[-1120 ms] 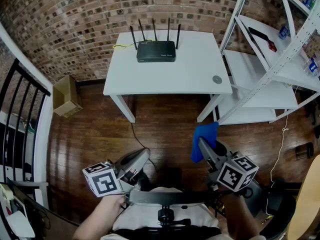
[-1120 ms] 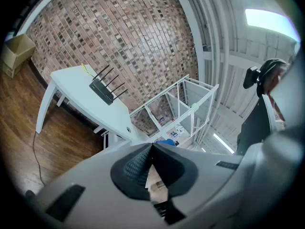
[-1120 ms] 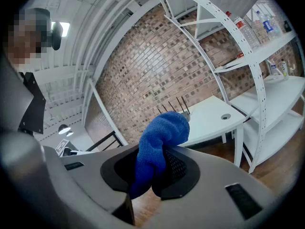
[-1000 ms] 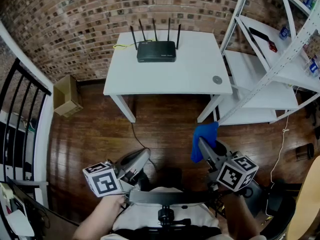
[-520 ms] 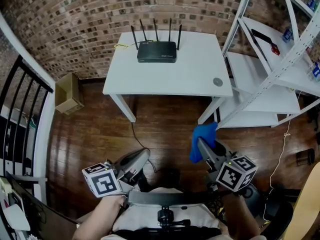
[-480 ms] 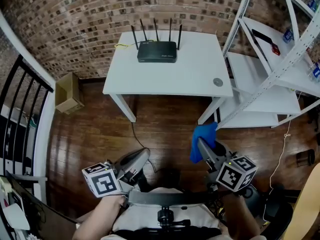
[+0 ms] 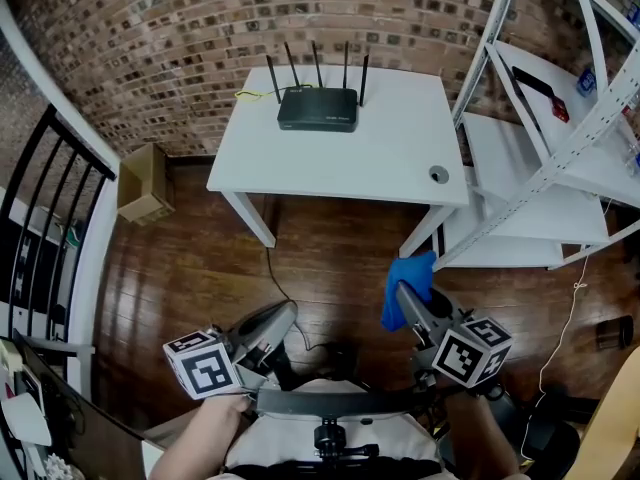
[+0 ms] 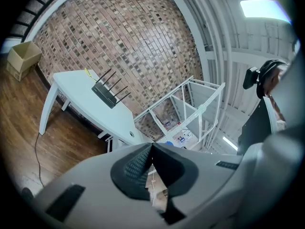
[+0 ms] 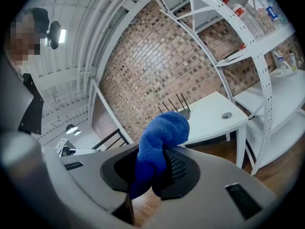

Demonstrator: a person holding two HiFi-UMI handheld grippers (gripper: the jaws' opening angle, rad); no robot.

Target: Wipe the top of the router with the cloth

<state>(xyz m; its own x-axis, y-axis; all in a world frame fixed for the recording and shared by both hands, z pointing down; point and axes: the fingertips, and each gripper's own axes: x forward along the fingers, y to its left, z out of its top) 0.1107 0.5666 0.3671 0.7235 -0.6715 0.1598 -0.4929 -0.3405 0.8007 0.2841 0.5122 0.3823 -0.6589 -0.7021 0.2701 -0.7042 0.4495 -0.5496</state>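
A black router (image 7: 318, 109) with several upright antennas sits at the back of a white table (image 7: 380, 158); it also shows small in the left gripper view, router (image 8: 105, 96). My right gripper (image 7: 405, 299) is shut on a blue cloth (image 7: 409, 286), held low over the wooden floor, far short of the table. The blue cloth (image 9: 159, 144) bulges up between the jaws in the right gripper view. My left gripper (image 7: 278, 320) is shut and holds nothing, also low near my body.
A small round grey object (image 7: 438, 175) lies on the table's right front corner. A white metal shelving unit (image 7: 560, 158) stands right of the table. A cardboard box (image 7: 146, 181) sits on the floor at left, next to a black railing (image 7: 40, 228). A cable (image 7: 276, 278) runs across the wooden floor.
The view has shifted slightly, so the table and router appear a little lower and to the right. Both grippers keep their places and the cloth stays gripped.
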